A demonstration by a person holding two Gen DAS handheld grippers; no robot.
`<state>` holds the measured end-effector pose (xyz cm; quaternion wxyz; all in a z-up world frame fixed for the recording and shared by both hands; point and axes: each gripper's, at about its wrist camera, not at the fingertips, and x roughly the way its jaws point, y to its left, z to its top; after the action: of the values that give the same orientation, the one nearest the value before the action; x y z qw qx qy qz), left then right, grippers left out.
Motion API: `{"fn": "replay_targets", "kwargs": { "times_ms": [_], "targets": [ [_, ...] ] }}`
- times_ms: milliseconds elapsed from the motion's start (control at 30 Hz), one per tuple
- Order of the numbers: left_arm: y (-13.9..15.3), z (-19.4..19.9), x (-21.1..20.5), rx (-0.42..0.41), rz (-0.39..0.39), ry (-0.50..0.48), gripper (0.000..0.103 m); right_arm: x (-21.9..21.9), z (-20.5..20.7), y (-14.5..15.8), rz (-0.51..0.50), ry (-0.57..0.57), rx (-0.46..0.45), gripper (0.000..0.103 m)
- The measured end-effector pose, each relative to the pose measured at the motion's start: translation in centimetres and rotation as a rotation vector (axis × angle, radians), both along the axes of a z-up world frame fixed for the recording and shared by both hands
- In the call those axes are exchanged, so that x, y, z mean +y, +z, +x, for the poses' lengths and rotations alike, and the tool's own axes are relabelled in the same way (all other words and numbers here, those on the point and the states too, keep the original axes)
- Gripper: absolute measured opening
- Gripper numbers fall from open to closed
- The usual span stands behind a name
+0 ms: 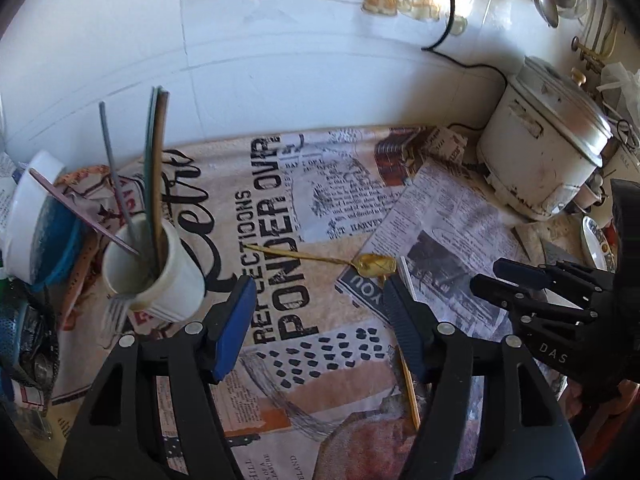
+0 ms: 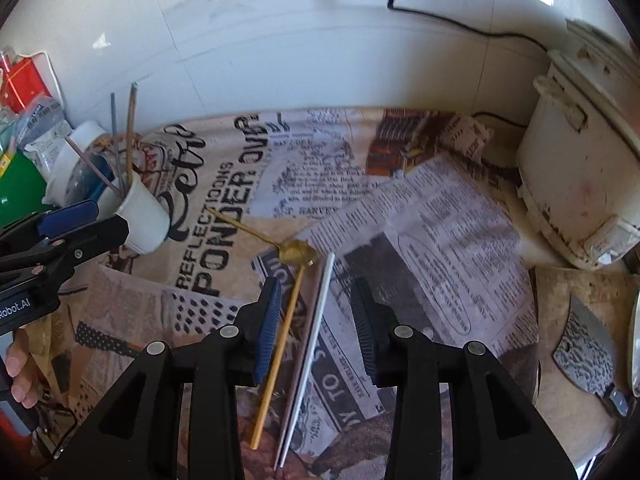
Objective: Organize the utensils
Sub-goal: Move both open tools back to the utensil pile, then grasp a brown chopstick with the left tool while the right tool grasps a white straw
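Nearest the right wrist camera, the right hand-held gripper (image 2: 316, 312) hovers with its jaws spread, grasping nothing; its ribbed blue pads (image 2: 267, 326) straddle three loose sticks lying on the newsprint-patterned cloth (image 2: 224, 248) that covers the bench. These are a thin wooden chopstick (image 2: 278, 354), a white chopstick (image 2: 310, 356) and, pressed against it, a darker one whose colour is hard to judge. Only this view shows them in full; the left wrist view catches a short stretch of the wooden one below its right finger.

The left hand-held gripper (image 1: 320, 312) is likewise released, jaws wide, over the bold black lettering of the cloth. Just ahead of it lies a gold spoon (image 1: 374, 266), bowl toward the right, slender handle running left toward the cup. In the right view the spoon's bowl sits just past the chopstick tips.

Farther left stands a white ceramic cup (image 1: 168, 276), tilted in the fisheye, holding several upright slim utensils (image 1: 154, 168); a fork (image 1: 116, 314) beside it looks blurred. Behind the cup is a white bowl (image 1: 28, 216).

At the far right sits a scuffed white rice cooker (image 1: 544, 160) with a black cord (image 1: 452, 28) climbing the tiled wall. Only the right view shows a hammered-steel cleaver (image 2: 588, 356) on a worn board.
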<state>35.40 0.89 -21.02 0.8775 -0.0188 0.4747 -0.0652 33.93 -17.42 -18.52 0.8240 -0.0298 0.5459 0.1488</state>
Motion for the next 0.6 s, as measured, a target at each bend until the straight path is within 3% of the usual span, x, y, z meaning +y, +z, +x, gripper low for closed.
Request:
{"fn": "replay_targets", "kwargs": {
  "times_ms": [300,367,467,600],
  "targets": [
    [-6.6,1.0,-3.0,0.138,0.024,-0.017,0.065,-0.1,1.0,-7.0,0.017,0.016,0.178,0.033],
    [-7.5,1.2,-3.0,0.155,0.019,-0.007,0.065,0.1,1.4,-7.8,0.017,0.017,0.195,0.032],
    [-8.4,1.4,-3.0,0.178,0.009,0.003,0.062,0.3,1.6,-8.3,0.026,0.028,0.205,0.021],
    [-9.0,1.5,-2.9,0.189,0.003,0.011,0.056,0.1,1.8,-8.6,0.026,0.029,0.202,0.019]
  ]
}}
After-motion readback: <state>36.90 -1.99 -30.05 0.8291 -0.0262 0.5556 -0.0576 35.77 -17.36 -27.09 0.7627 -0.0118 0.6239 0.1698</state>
